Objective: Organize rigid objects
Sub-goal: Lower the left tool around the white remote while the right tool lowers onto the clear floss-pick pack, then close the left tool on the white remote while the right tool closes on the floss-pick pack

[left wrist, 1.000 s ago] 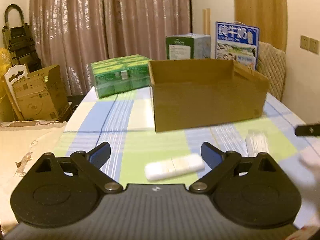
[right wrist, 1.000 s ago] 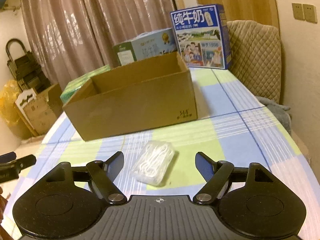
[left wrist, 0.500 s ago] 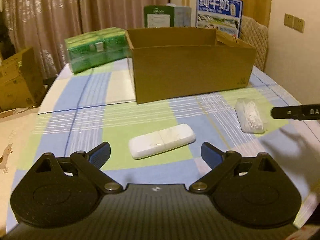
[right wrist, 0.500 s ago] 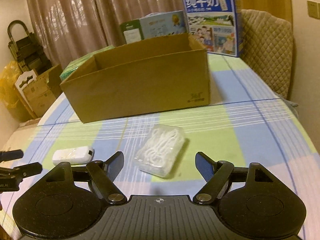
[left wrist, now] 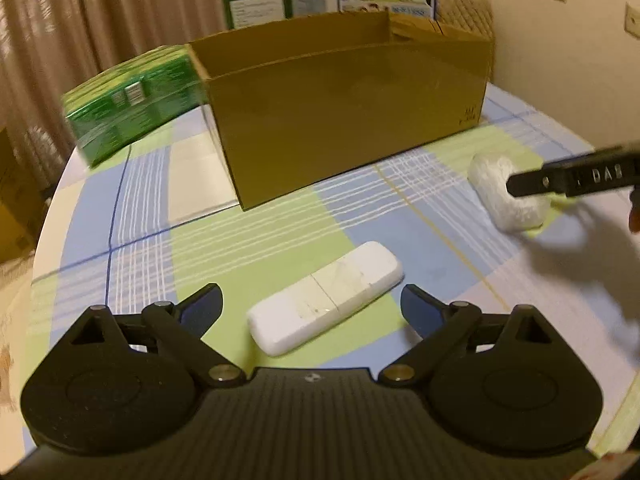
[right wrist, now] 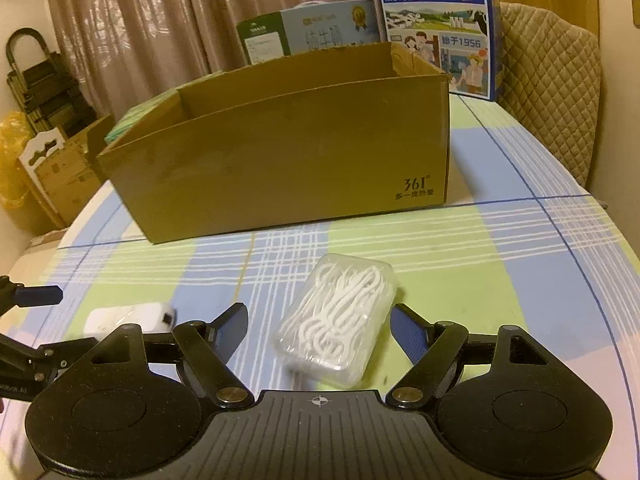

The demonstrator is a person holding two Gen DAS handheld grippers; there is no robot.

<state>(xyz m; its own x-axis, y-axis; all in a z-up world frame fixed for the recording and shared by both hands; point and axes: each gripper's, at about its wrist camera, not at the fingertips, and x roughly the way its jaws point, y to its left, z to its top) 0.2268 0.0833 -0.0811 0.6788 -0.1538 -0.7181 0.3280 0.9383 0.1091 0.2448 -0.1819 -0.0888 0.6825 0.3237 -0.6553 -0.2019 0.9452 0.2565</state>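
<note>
Two handheld tools reach over a surface (right wrist: 520, 248) covered in a blue, green and white plaid cloth. Behind them sits an open brown cardboard box (right wrist: 288, 152), the likely destination for the items. What can be seen of its interior looks bare, though the floor of the box is hidden from both views.

In the left wrist view, the left tool (left wrist: 311, 305) has its jaws spread wide. Between them, just ahead of the fingertips, lies a white oblong device (left wrist: 325, 297), rounded at the ends and set at a slant on the cloth. Neither finger touches it yet.

In the right wrist view, the right tool (right wrist: 319, 321) is also spread wide. Between its blue-padded fingers lies a clear plastic case of white dental floss picks (right wrist: 337, 318), flat on the cloth and angled slightly. No contact is visible here either.

The two items lie well apart, each in front of the box. Behind the box stand a blue milk carton case (right wrist: 438, 26) with Chinese lettering and a green and white carton (right wrist: 308, 32); a green shrink-wrapped pack (left wrist: 134, 102) sits to the box's left.

The task appears to be near its start: both items are on the surface, ungrasped, and nothing is seen in the box. Gripping, lifting and placing each one is left to do.
</note>
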